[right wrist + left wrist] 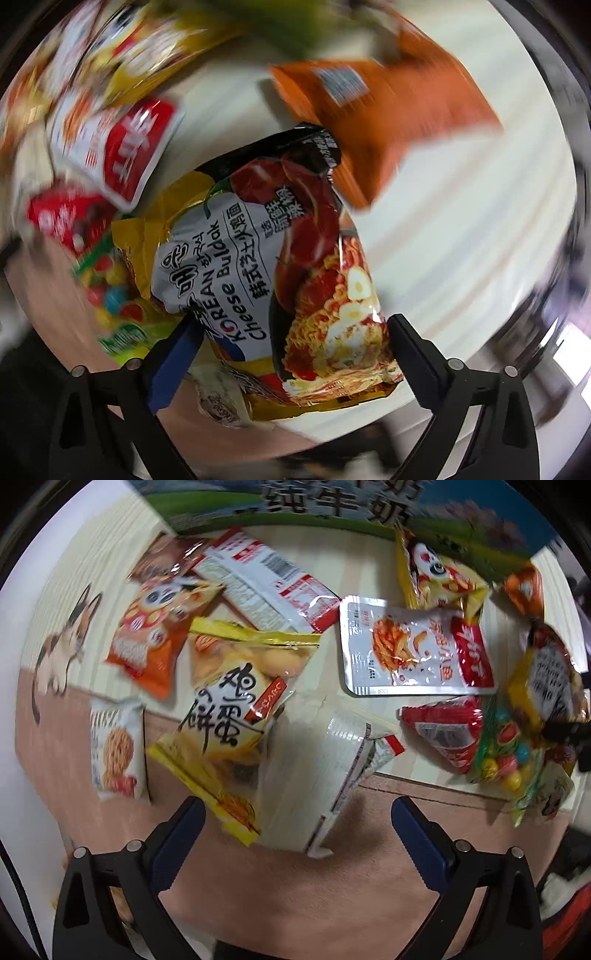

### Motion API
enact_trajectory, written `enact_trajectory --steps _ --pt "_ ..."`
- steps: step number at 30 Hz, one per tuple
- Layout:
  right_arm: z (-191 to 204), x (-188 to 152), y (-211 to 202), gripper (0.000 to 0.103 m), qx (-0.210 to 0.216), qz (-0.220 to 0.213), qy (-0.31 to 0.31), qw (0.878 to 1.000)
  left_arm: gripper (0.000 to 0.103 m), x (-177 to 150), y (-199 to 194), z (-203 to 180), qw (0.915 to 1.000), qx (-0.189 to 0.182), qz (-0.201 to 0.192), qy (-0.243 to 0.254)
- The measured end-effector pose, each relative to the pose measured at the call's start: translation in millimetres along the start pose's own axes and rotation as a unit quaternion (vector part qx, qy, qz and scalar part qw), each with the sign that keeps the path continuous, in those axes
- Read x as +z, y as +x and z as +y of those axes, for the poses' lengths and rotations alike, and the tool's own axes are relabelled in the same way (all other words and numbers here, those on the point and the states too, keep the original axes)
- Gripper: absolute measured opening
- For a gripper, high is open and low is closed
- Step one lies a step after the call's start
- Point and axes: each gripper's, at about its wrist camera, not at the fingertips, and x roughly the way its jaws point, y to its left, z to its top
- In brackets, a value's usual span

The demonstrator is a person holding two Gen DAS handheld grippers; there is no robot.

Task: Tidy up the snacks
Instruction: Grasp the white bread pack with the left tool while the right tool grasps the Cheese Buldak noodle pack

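Many snack packets lie scattered on the table. In the left wrist view my left gripper (295, 812) is open, its jaws on either side of a yellow egg-biscuit bag (229, 716) and a white packet (325, 771) lying just ahead. In the right wrist view my right gripper (295, 332) has its jaws against both sides of a Korean Cheese Buldak noodle pack (280, 266), which fills the gap between them. That view is motion blurred. The noodle pack also shows at the right edge of the left wrist view (546, 679).
A silver-red fish snack pouch (413, 650), orange panda bag (155, 627), yellow panda bag (436, 572), red packet (443, 734) and candy bag (506, 760) lie around. A printed box (332, 506) stands behind. An orange bag (380, 122) lies beyond the noodles.
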Motion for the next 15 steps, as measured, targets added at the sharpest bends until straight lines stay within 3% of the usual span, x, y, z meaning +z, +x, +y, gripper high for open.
enact_trajectory --steps 2,4,6,8,12,14,15 --pt "-18 -9 7 0.099 0.048 0.013 0.091 0.995 0.103 4 8 -3 0.9997 0.002 0.006 0.025" --pt "-39 -24 21 0.099 0.126 0.035 0.191 0.973 0.103 8 20 -4 0.9992 0.003 0.011 0.038" --pt "-50 -35 34 0.099 0.191 0.044 0.238 0.951 0.102 12 31 -1 0.9985 -0.02 0.022 0.047" --pt "-58 -43 43 0.099 0.222 0.045 0.264 0.938 0.094 17 41 4 0.9977 -0.041 0.034 0.042" --pt "-59 -64 54 0.101 0.216 0.023 0.266 0.939 0.078 24 46 11 0.9975 -0.047 0.024 0.047" --pt "-61 -66 47 0.101 0.199 0.014 0.253 0.947 0.064 26 42 6 0.9968 -0.046 0.019 0.062" --pt "-60 -64 35 0.101 0.189 0.011 0.244 0.951 0.061 28 41 3 0.9966 -0.041 0.019 0.068"
